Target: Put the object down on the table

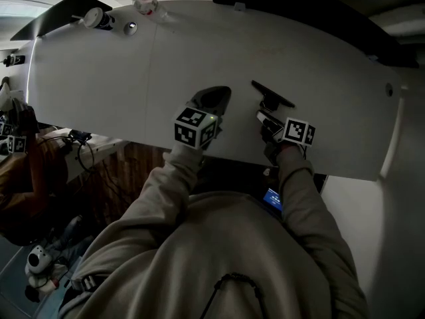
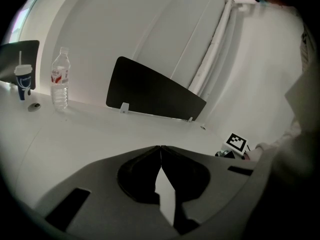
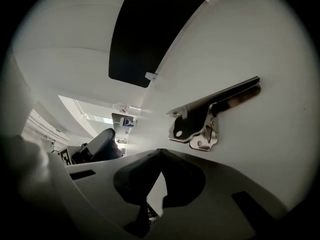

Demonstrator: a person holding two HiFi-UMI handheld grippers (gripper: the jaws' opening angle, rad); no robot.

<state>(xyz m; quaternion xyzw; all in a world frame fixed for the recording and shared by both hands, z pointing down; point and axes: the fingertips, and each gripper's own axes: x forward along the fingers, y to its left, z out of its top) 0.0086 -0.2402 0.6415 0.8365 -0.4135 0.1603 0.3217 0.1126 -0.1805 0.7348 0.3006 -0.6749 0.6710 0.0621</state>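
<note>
The object is a metal lever tool with a long black handle (image 1: 272,94) (image 3: 216,111). It lies flat on the white table (image 1: 93,78), with nothing holding it. My right gripper (image 1: 267,121) (image 3: 159,150) sits just short of the tool on the near side, its jaws shut with nothing between them. My left gripper (image 1: 214,100) (image 2: 160,147) rests to the left of the tool, over the table, and its jaw tips meet with nothing held.
A water bottle (image 1: 147,4) (image 2: 60,84) and a lidded cup (image 1: 97,18) (image 2: 22,81) stand at the table's far left corner. A black divider panel (image 2: 152,94) (image 3: 145,29) runs along the far edge. The near table edge lies right under my wrists.
</note>
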